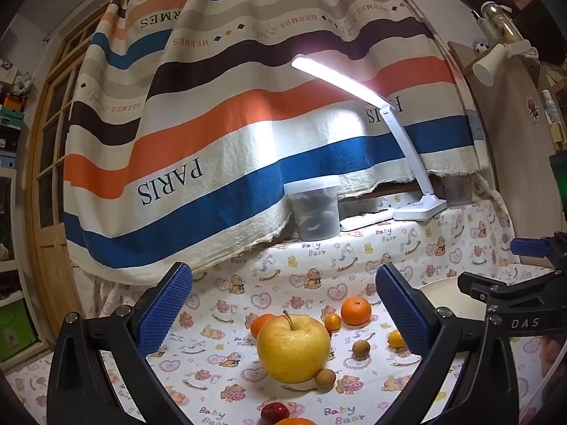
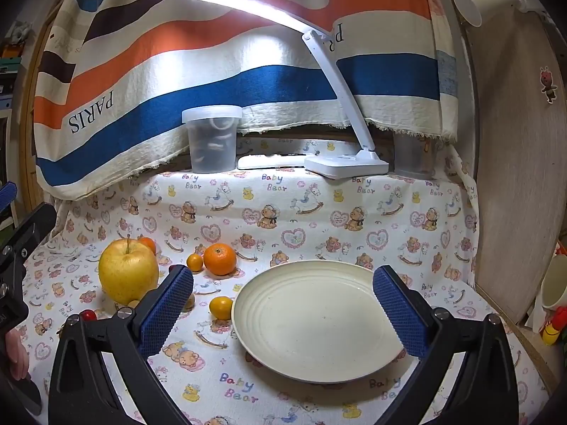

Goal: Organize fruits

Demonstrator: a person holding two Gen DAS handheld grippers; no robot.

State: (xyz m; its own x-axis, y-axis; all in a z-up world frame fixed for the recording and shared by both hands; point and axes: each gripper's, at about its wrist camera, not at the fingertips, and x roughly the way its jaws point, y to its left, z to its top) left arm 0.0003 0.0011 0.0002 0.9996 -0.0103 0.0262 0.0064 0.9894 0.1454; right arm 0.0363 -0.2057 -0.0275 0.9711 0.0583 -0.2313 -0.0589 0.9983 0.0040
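A large yellow apple (image 1: 293, 349) stands on the bear-print cloth, straight ahead of my open left gripper (image 1: 283, 304), which hangs above the table with nothing between its fingers. Around the apple lie a mandarin (image 1: 355, 311), small orange kumquats (image 1: 332, 321), two brown longans (image 1: 361, 349) and a red fruit (image 1: 275, 412). My right gripper (image 2: 283, 304) is open and empty above a cream plate (image 2: 319, 322). In the right wrist view the apple (image 2: 128, 272), the mandarin (image 2: 219, 259) and a kumquat (image 2: 220, 307) sit left of the plate.
At the back stand a lidded plastic tub (image 2: 212, 138), a lit white desk lamp (image 2: 345, 163) and a second tub (image 2: 413, 157) under a striped hanging cloth (image 1: 230, 113). A wooden panel (image 2: 514, 177) and a mug (image 2: 556, 283) are at the right.
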